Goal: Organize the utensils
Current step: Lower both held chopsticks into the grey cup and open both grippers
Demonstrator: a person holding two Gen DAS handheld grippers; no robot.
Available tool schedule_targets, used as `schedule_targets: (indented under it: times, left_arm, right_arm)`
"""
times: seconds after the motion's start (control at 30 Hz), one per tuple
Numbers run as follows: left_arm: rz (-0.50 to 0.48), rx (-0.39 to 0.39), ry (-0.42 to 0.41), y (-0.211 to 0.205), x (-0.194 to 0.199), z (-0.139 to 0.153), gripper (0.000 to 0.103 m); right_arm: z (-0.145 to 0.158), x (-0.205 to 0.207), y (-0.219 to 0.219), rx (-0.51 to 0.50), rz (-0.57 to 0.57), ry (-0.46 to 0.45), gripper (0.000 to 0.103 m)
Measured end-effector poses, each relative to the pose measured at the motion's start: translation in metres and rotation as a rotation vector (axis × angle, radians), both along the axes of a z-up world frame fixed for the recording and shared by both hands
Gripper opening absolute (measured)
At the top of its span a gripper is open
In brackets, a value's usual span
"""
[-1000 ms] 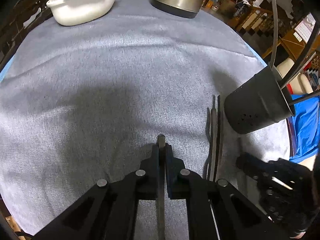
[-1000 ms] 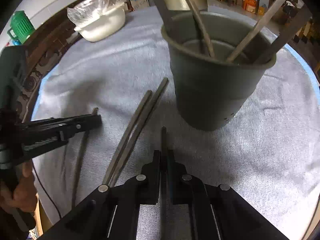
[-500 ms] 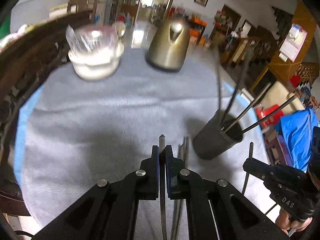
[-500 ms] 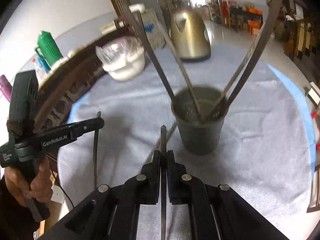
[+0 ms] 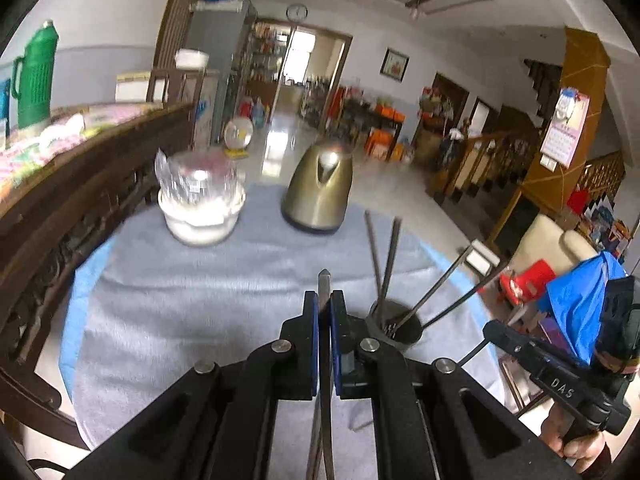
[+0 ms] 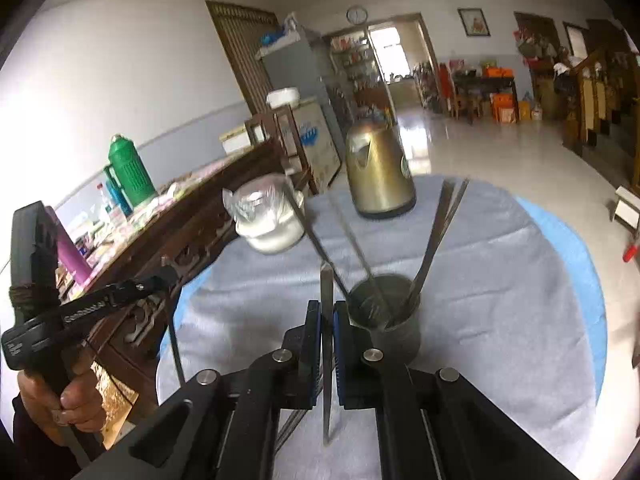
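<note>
We cannot identify the blurred utensils in the holder [image 6: 390, 316]. Each hand-held gripper, left [image 5: 324, 322] and right [image 6: 327, 322], clamps a thin metal utensil [image 5: 325, 360].

The black left gripper [image 5: 324, 312] fills the lower centre of its own view, jaws pinched together on a thin flat metal utensil [image 5: 325, 288] standing upright. The black right gripper [image 6: 327, 320] sits likewise, clamping a second thin flat metal utensil [image 6: 327, 284]. A bare hand [image 6: 60, 396] grips the left tool's handle at the lower left of the right view.
</note>
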State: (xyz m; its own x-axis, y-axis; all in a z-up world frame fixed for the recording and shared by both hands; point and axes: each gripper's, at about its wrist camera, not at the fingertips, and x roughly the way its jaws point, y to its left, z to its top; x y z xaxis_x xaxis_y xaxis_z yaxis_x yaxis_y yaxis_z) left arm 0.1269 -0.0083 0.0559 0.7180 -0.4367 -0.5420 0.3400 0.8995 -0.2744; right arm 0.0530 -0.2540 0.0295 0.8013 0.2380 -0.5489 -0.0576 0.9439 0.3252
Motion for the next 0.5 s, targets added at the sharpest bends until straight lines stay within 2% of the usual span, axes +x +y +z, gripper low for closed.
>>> schedule_targets:
  times: [0.27,0.5]
  left_arm:
    - [0.039,-0.041,-0.148,-0.005,-0.017,0.03,0.006]
    - [0.066,-0.1,-0.237,-0.014,-0.018,0.048,0.006]
  right_arm:
    - [0.017,-0.007,-0.015,0.02,-0.033,-0.061,0.006]
    - [0.032,-0.01,-0.026,0.011,-0.056,-0.106,0.006]
